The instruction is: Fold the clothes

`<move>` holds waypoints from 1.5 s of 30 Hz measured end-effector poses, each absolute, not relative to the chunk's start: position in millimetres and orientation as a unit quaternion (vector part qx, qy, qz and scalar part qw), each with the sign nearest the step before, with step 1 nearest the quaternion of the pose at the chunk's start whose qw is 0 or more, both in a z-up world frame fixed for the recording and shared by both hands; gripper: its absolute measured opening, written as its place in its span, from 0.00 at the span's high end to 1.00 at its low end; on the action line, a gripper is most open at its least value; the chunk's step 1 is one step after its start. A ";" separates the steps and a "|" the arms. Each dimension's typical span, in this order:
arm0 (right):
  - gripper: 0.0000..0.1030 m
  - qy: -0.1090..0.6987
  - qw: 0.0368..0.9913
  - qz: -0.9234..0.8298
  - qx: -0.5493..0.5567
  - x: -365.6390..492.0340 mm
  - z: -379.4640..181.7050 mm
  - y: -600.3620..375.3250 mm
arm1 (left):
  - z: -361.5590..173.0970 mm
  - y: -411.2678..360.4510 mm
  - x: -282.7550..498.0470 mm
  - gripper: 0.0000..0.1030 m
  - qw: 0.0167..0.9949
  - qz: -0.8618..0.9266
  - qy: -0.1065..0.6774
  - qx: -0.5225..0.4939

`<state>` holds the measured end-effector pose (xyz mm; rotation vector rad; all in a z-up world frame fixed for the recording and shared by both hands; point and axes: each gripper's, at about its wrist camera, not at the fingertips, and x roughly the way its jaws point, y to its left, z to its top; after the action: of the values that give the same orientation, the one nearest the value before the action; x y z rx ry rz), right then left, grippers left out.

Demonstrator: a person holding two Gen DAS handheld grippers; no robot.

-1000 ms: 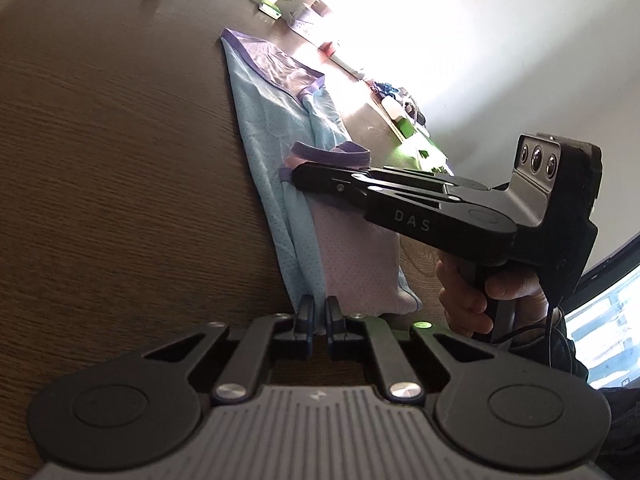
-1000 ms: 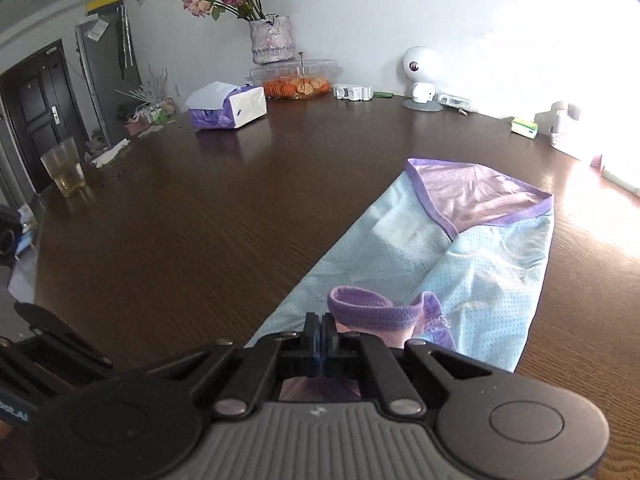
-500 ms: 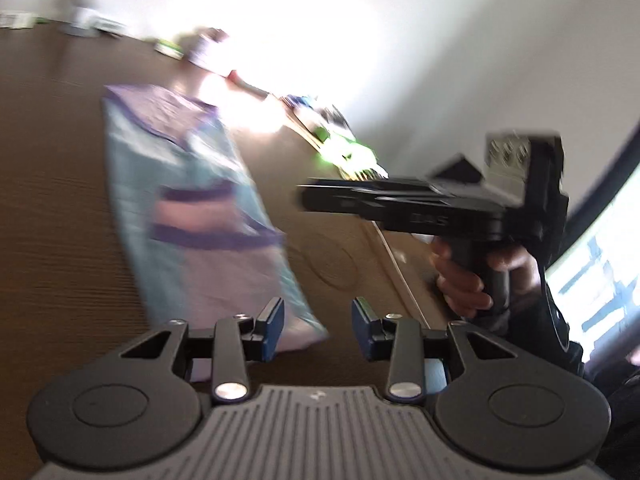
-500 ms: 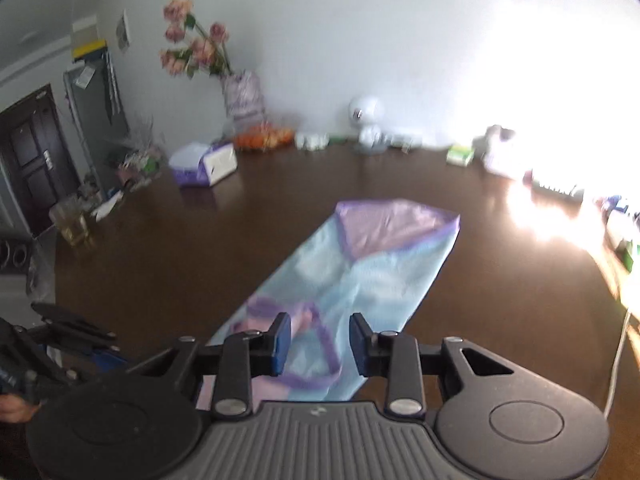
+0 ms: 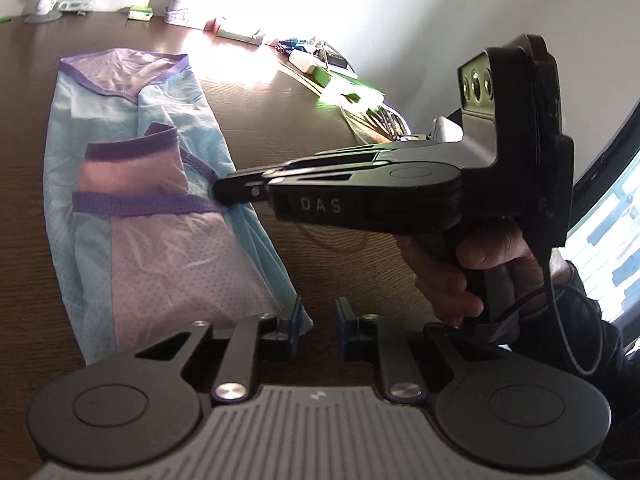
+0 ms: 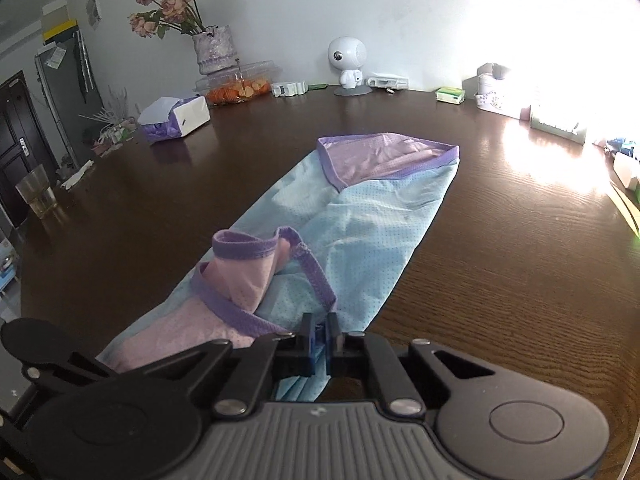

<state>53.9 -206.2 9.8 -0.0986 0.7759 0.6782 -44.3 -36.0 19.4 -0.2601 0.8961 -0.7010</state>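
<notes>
Mid-fold: the garment (image 6: pixel 360 232) lies as a long strip on the table (image 6: pixel 520 272), right gripper (image 6: pixel 319 336) pinched on its near blue edge, left gripper (image 5: pixel 316 320) parted and empty beside the corner; carrying that edge over requires a steady pinch.

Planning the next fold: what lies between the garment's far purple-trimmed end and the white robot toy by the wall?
Only bare table. The right wrist view shows nothing between the garment and the toy.
</notes>
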 end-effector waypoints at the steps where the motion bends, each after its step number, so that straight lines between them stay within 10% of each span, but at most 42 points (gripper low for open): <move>1: 0.95 0.362 0.875 0.318 -0.047 50.0 15.1 -209.9 | 26.4 -25.4 -49.5 0.79 0.832 -0.343 0.414 -0.134; 4: 0.88 0.311 0.888 0.336 -0.035 23.7 40.6 -234.4 | 48.7 17.5 -72.4 0.48 0.855 -0.350 0.363 -0.116; 7: 0.74 0.283 0.872 0.397 -0.047 -10.1 49.3 -251.2 | 49.2 51.3 -89.0 0.46 0.890 -0.304 0.337 -0.054; 18: 0.77 0.305 0.847 0.411 -0.145 -57.0 4.1 -225.9 | 9.9 39.5 -88.2 0.69 0.895 -0.286 0.341 0.033; 23: 0.95 0.296 0.853 0.410 -0.130 -59.1 -0.3 -227.7 | 5.3 43.2 -86.0 0.92 0.897 -0.294 0.328 0.026; 33: 0.98 0.312 0.829 0.457 -0.086 -103.0 11.7 -243.0 | 17.0 73.1 -130.6 0.95 0.867 -0.369 0.335 -0.021; 45: 0.99 0.226 0.901 0.367 -0.046 -28.6 54.8 -238.7 | 57.3 78.7 1.6 1.00 0.890 -0.313 0.316 -0.096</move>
<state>-28.6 -238.7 54.8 -0.0961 0.4680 0.7601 1.6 78.7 57.3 -0.1997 0.6567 -0.6508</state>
